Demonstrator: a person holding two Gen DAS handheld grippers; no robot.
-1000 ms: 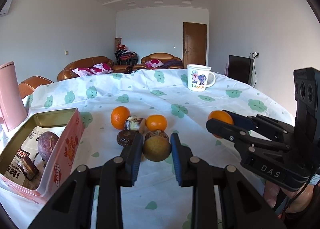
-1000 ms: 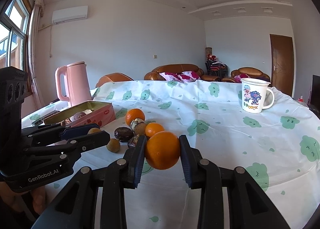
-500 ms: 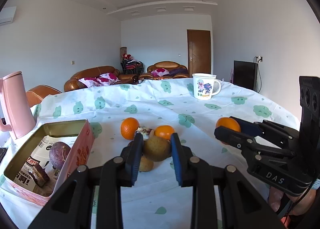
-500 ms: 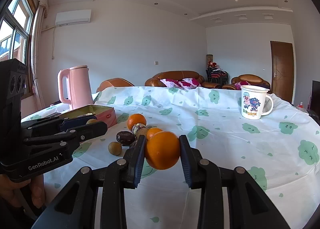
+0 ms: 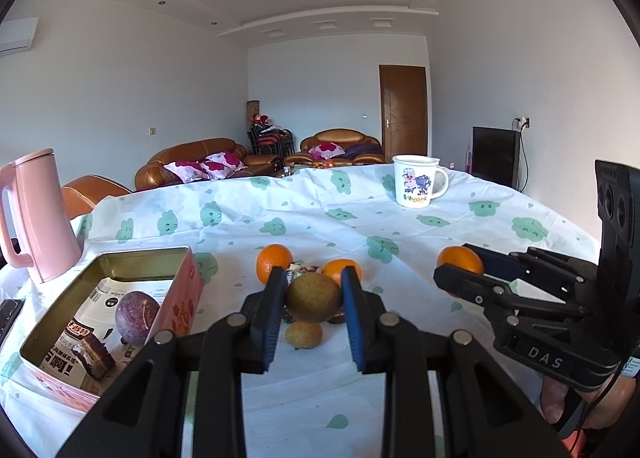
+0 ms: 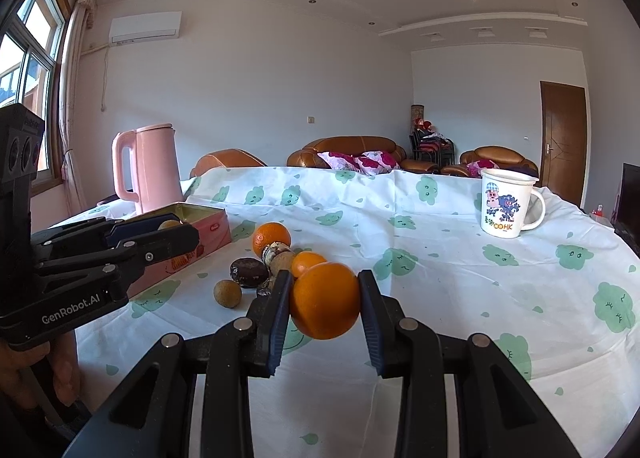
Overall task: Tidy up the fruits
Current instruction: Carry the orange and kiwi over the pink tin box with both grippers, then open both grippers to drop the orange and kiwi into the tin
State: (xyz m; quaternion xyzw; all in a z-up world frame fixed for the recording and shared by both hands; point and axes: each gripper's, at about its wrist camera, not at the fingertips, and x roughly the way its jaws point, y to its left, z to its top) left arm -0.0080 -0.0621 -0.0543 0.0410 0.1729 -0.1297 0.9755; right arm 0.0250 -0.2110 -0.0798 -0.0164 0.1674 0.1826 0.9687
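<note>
The left gripper (image 5: 313,295) is closed onto a round brownish-green kiwi-like fruit (image 5: 314,297), held clear above the white tablecloth with green cloud faces (image 5: 304,214). The right gripper (image 6: 324,306) is clamped on a large round orange (image 6: 325,306), also lifted off the cloth. Below and beyond the left gripper lie a small tan round fruit (image 5: 303,334), two smaller oranges (image 5: 274,263) and a dark wrapped snack, bunched close together. To the left sits an open rectangular pink tin box (image 5: 120,310) holding a dark purple round fruit (image 5: 137,316), a chocolate cake piece and printed paper. A pink plastic kettle (image 5: 38,214) stands behind the tin, and a white cartoon-printed mug (image 5: 416,186) stands well apart toward the table's far right.
</note>
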